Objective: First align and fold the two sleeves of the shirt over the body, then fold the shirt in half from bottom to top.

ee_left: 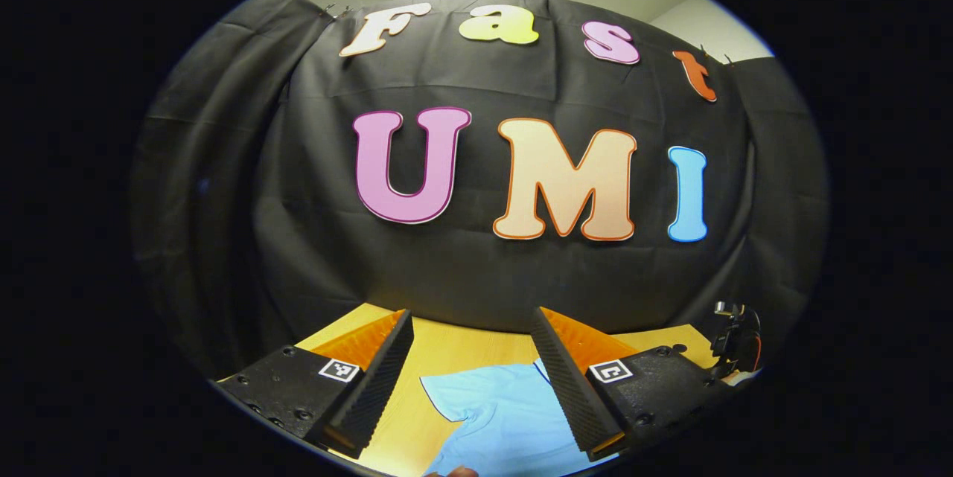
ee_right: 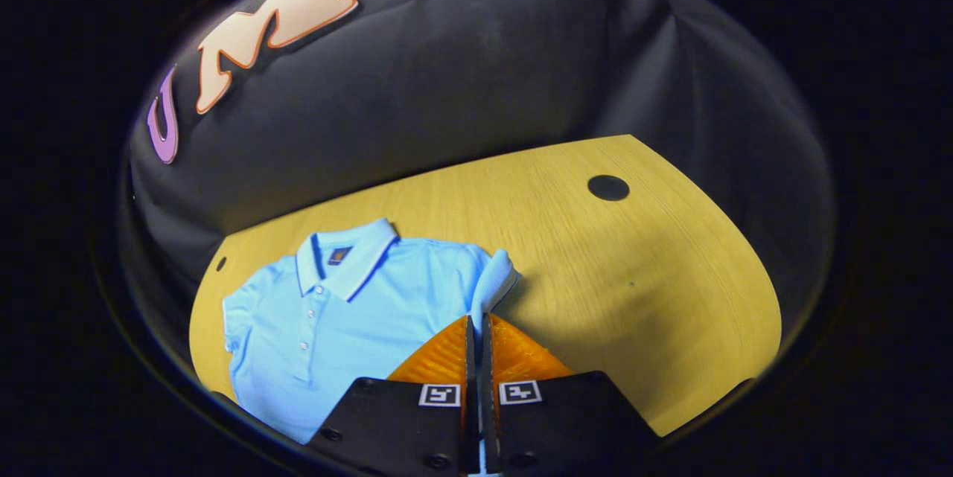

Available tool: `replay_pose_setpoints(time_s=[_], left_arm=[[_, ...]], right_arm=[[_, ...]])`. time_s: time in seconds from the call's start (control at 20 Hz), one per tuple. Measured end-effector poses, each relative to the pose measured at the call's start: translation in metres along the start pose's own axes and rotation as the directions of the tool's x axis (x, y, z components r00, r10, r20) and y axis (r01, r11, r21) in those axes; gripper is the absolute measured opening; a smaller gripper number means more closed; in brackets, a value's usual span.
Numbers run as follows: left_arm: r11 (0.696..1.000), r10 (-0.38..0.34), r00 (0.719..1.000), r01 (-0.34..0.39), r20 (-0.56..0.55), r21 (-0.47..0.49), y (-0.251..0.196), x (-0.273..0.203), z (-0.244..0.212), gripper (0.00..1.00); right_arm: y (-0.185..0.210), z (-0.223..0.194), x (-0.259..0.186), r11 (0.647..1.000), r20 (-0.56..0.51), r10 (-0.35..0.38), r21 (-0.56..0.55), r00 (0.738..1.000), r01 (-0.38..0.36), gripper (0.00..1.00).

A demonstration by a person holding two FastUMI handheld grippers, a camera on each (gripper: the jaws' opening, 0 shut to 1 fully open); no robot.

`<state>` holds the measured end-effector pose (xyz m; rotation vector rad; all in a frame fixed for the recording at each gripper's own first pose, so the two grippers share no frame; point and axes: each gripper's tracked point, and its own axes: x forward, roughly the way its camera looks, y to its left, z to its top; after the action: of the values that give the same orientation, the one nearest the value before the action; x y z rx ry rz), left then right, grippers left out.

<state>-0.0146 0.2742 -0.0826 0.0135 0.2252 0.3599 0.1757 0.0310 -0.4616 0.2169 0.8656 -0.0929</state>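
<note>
A light blue polo shirt (ee_right: pixel 327 313) lies face up on the wooden table (ee_right: pixel 633 276), collar toward the booth wall. In the right gripper view, my right gripper (ee_right: pixel 477 322) is shut on the shirt's right-hand sleeve (ee_right: pixel 493 285), which stands pinched up between the fingers. The other sleeve (ee_right: pixel 237 321) lies flat at the shirt's left. In the left gripper view, my left gripper (ee_left: pixel 473 321) hangs open above the table, with a sleeve and part of the shirt (ee_left: pixel 499 417) below, between its fingers.
A round dark hole (ee_right: pixel 608 187) sits in the tabletop at the far right. A smaller hole (ee_right: pixel 221 263) is near the left edge. The other gripper (ee_left: pixel 737 339) appears at the right of the left gripper view. Black cloth backs the table.
</note>
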Motion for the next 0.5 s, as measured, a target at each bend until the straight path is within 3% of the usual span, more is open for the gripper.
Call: replay_pose_setpoints(time_s=[0.2,0.5], left_arm=[[1.0,0.0,0.999,0.0,-0.035,-0.006,0.008,0.007,-0.011,0.95],[0.999,-0.009,0.993,0.005,-0.114,-0.033,0.024,0.017,-0.041,0.96]], right_arm=[[0.042,-0.001,0.006,0.997,0.008,0.053,0.057,0.999,-0.054,0.01],[0.086,-0.021,0.025,0.988,-0.028,0.111,0.114,0.993,-0.107,0.05]])
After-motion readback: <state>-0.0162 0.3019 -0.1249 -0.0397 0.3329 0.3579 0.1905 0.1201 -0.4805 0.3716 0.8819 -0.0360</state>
